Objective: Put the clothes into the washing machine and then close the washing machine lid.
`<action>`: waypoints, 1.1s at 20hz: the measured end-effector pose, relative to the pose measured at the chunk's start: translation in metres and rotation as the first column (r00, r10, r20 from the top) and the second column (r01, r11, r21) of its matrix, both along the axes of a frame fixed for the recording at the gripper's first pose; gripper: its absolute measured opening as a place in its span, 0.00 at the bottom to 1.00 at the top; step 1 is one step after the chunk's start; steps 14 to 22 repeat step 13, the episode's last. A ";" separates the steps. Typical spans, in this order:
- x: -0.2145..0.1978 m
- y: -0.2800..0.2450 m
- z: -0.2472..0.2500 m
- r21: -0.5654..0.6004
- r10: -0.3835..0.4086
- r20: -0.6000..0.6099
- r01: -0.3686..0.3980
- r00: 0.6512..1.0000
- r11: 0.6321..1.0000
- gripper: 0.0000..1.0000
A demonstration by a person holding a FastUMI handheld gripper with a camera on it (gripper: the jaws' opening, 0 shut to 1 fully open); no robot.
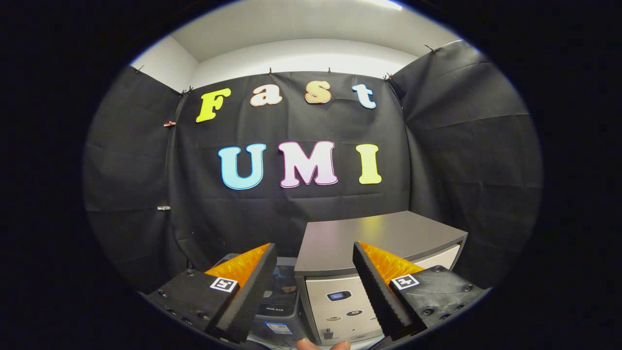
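The gripper (pixel 313 291) is spread wide with nothing between its fingers. Just beyond them, on the left, stands the small washing machine (pixel 279 304); whether anything lies inside cannot be told. Right of it stands a pale cabinet (pixel 379 243).

A handheld gripper (pixel 315 272) is seen from behind its two wedge-shaped fingers (pixel 249 291), which are spread apart with nothing between them. Each inner face is lined with a ribbed, saw-toothed pad. Each finger is carried on a dark, blocky mount (pixel 192 294) set with round screw heads. A small square black-and-white marker (pixel 224 284) is fixed on top of each mount. Two fingertips of the person's hand (pixel 323 345) are seen below the gripper.
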State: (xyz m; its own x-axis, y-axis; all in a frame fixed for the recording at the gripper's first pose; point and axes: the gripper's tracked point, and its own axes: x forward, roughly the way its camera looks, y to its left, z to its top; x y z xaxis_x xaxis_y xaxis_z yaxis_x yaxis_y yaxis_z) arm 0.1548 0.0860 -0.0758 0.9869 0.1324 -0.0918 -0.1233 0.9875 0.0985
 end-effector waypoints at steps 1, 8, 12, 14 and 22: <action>0.000 0.000 -0.001 -0.001 0.001 -0.002 -0.001 1.000 1.000 0.99; -0.001 0.003 -0.003 -0.016 0.001 -0.004 -0.001 1.000 1.000 0.99; -0.001 0.004 -0.003 -0.018 0.004 -0.003 -0.004 1.000 1.000 0.99; -0.001 0.004 -0.003 -0.018 0.004 -0.003 -0.005 1.000 1.000 0.99; -0.001 0.004 -0.003 -0.018 0.004 -0.003 -0.005 1.000 1.000 0.99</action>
